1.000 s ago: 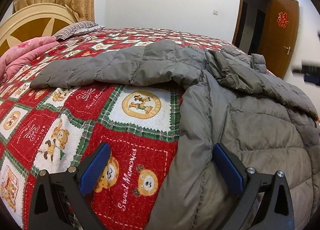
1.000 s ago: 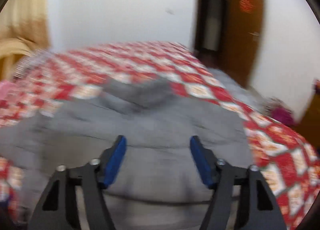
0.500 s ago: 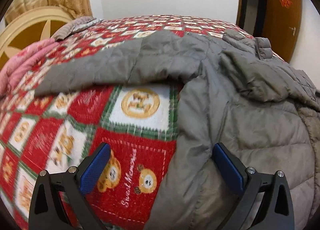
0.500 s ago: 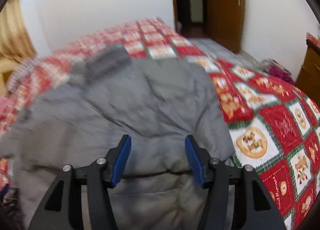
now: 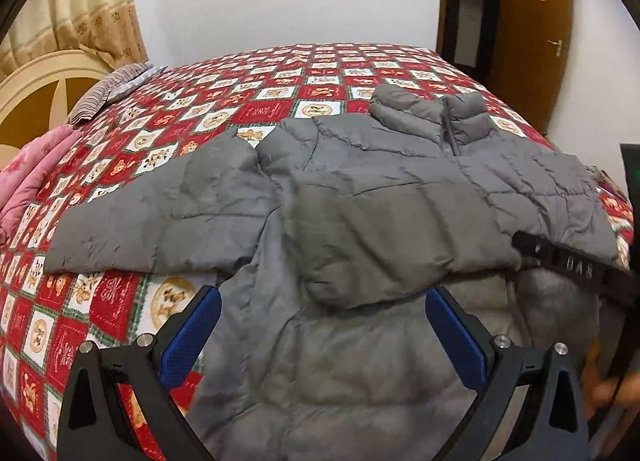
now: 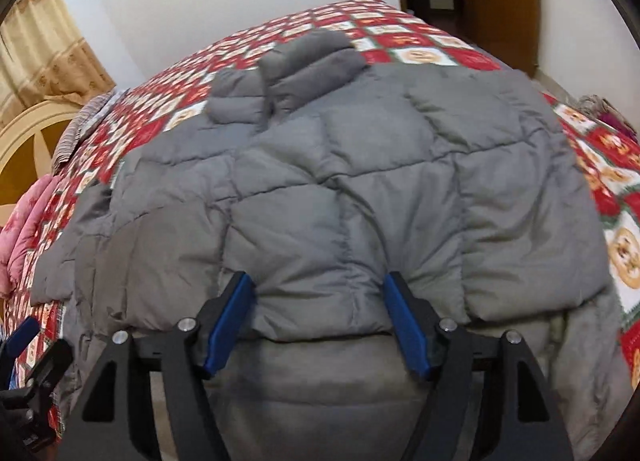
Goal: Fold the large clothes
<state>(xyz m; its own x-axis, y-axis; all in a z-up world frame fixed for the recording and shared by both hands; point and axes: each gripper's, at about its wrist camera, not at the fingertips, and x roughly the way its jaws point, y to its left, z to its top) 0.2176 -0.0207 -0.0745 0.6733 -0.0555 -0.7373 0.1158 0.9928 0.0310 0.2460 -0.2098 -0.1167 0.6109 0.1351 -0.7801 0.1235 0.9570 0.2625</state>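
Grey padded jacket (image 5: 360, 189) lay spread across the near part of a bed covered by a red, white and green bear-patterned quilt (image 5: 280, 73). Its collar (image 6: 288, 73) pointed toward the far end of the bed, and its hem lay nearest the two grippers. One sleeve (image 5: 160, 213) stretched out flat from the jacket body onto the quilt, on the headboard side. The other sleeve (image 5: 380, 261) lay folded across the front of the jacket body, its cuff near the middle of the chest.

The left gripper (image 5: 320, 337) hung over the jacket's lower part with its blue pads (image 5: 188, 341) wide apart and nothing pinched between them; one pad was over the jacket's edge beside the quilt, the other over the jacket body. The right gripper (image 6: 320, 321) sat low at the edge of the folded sleeve. Its jaws had just been opening, and the padded fabric bulged between the pads (image 6: 408, 325) without being squeezed, so the grip was released.

Beyond the jacket, a cream headboard (image 5: 44, 89), a striped pillow (image 5: 108, 89) and a pink blanket (image 5: 32, 177) lay at one side of the bed. A brown door (image 5: 536, 29) stood open past its far corner.
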